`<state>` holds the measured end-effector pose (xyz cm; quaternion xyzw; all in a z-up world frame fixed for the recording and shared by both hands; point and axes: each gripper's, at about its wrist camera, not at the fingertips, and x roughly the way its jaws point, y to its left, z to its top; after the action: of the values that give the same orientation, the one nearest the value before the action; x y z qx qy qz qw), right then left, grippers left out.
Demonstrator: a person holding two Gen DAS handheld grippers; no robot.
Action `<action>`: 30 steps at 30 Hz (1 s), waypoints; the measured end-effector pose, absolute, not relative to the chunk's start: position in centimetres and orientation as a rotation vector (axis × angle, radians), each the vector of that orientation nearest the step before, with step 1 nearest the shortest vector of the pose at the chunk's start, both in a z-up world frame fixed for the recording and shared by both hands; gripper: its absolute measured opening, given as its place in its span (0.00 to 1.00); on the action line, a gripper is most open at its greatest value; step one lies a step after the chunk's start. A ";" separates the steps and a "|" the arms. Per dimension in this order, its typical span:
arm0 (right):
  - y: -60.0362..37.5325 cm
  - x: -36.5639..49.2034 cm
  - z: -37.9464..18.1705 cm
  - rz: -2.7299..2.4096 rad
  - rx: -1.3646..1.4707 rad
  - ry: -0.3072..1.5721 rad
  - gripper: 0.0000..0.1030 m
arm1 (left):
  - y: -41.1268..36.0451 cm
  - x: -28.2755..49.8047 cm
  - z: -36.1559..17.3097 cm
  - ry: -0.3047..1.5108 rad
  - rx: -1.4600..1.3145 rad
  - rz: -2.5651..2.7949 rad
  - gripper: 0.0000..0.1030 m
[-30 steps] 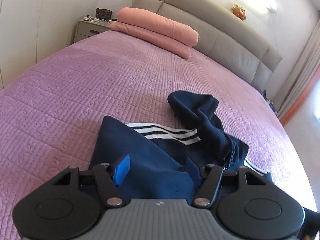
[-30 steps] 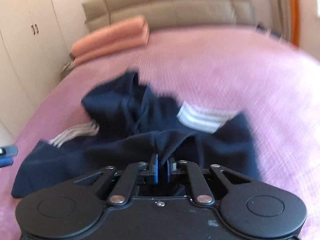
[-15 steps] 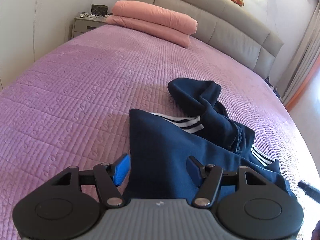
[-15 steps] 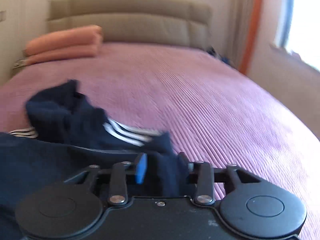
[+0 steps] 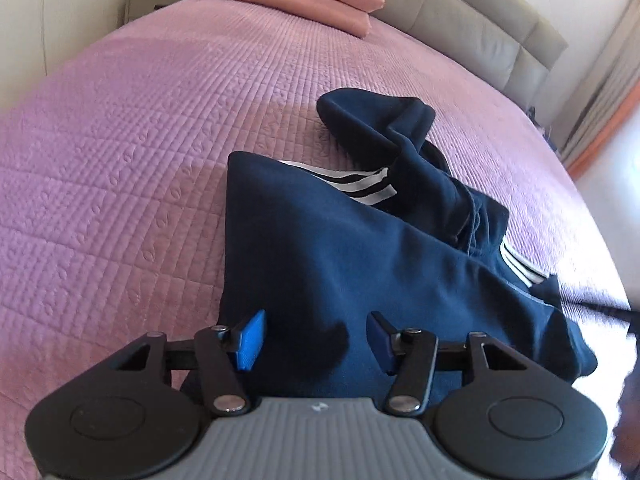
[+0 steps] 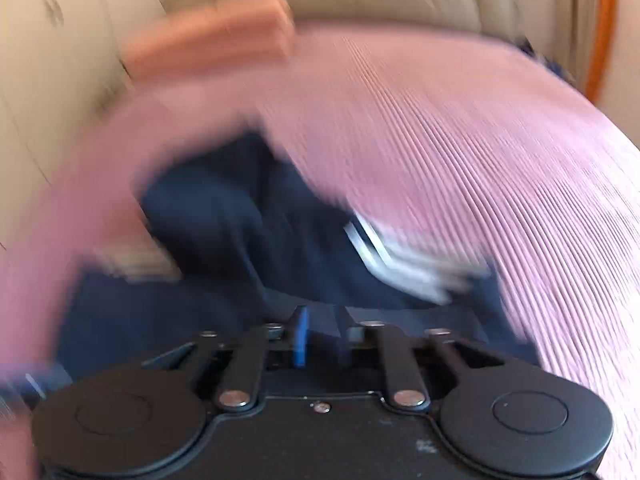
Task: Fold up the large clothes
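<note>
Garment (image 5: 340, 264) is lying flatter than a second ago. Left hand-held gripper (image 5: 316, 338) is hovering apart; right hand-held gripper (image 6: 322, 334) is nearly together, grip unclear through blur.

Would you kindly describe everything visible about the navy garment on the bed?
The navy garment is soft, sweatshirt-like fabric with white stripe bands. It lies crumpled on the pink quilted bedspread, one part bunched up farther back. The open left gripper hovers over its near edge; the blurred right gripper appears closed on a fold.
</note>
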<state>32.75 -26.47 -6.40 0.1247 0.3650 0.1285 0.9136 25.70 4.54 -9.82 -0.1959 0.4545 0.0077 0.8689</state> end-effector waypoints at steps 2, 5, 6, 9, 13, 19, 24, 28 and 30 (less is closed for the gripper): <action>-25.0 36.3 -4.6 0.336 0.321 0.674 0.44 | 4.7 25.7 -10.0 0.951 -0.426 0.015 0.55; -23.3 43.3 -4.6 0.374 0.482 0.665 0.44 | 4.8 25.1 -10.4 0.941 -0.407 0.017 0.55; -22.8 45.4 -5.0 0.384 0.540 0.664 0.50 | 4.9 25.0 -10.6 0.938 -0.404 0.019 0.55; -20.8 51.4 -7.0 0.383 0.659 0.698 0.66 | 5.3 25.2 -10.9 0.913 -0.421 0.011 0.56; -18.8 56.3 -8.6 0.325 0.656 0.732 0.75 | 5.4 25.9 -11.6 0.893 -0.408 0.006 0.57; -17.5 58.9 -11.6 0.291 0.690 0.843 0.29 | 5.0 26.2 -12.0 0.872 -0.375 0.002 0.59; -19.8 54.6 -8.0 0.424 0.787 0.681 0.17 | 4.7 26.0 -11.7 0.844 -0.316 0.033 0.59; -24.3 46.1 -1.8 0.575 0.843 0.498 0.17 | 5.3 25.9 -10.5 0.801 -0.275 0.104 0.60; -26.9 39.0 1.9 0.621 0.772 0.375 0.17 | 5.6 25.6 -9.9 0.778 -0.240 0.154 0.60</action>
<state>38.97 -26.91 1.86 0.3682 0.1790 0.2962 0.8630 25.63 5.61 -9.87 -0.1164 0.3781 0.0750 0.9154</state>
